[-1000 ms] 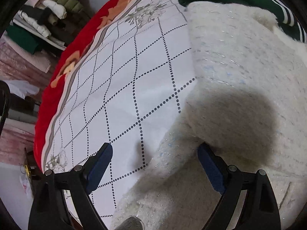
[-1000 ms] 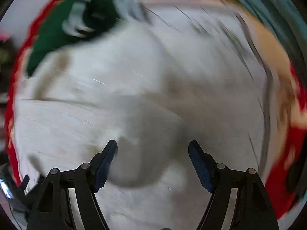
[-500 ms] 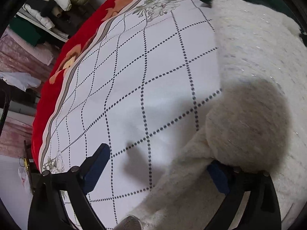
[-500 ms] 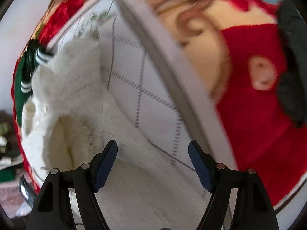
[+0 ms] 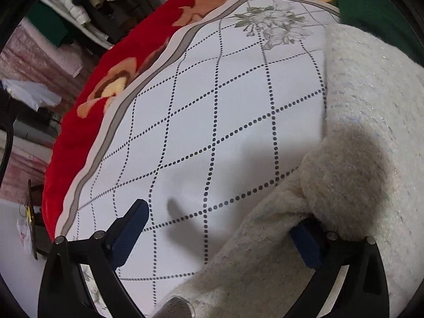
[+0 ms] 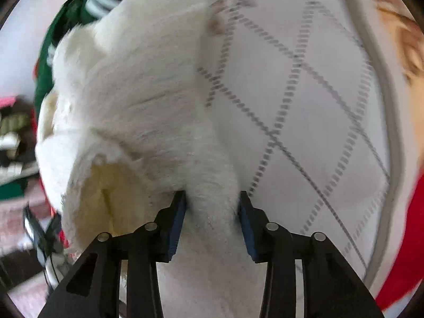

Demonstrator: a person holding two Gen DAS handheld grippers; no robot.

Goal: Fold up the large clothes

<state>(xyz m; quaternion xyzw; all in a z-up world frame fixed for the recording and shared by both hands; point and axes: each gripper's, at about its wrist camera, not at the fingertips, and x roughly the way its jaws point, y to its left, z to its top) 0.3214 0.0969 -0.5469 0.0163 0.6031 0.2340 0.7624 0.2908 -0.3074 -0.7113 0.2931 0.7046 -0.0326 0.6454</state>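
Note:
A large white fluffy garment (image 5: pixel 371 111) lies on a white sheet with dotted diamonds (image 5: pixel 212 122). My left gripper (image 5: pixel 217 235) hangs wide open over the garment's left edge. Its left finger is above bare sheet, and its right pad (image 5: pixel 304 243) sits tucked under a bulging fold, with a strip of the garment reaching in between the jaws. In the right wrist view the same garment (image 6: pixel 137 84) is bunched. My right gripper (image 6: pixel 212 222) is closing on a narrow fold of it, and both pads touch the fabric.
A red floral blanket (image 5: pixel 74 132) rims the sheet. A dark green garment with white stripes (image 5: pixel 371 8) lies beyond the white one, seen again as the green garment (image 6: pixel 79 10). Stacked clothes (image 5: pixel 87 8) fill the back left. Bare sheet (image 6: pixel 318 132) lies right of the garment.
The left gripper slid left off the garment's body toward its edge and its jaws widened. The right gripper swung back over the garment and its jaws narrowed onto a fold.

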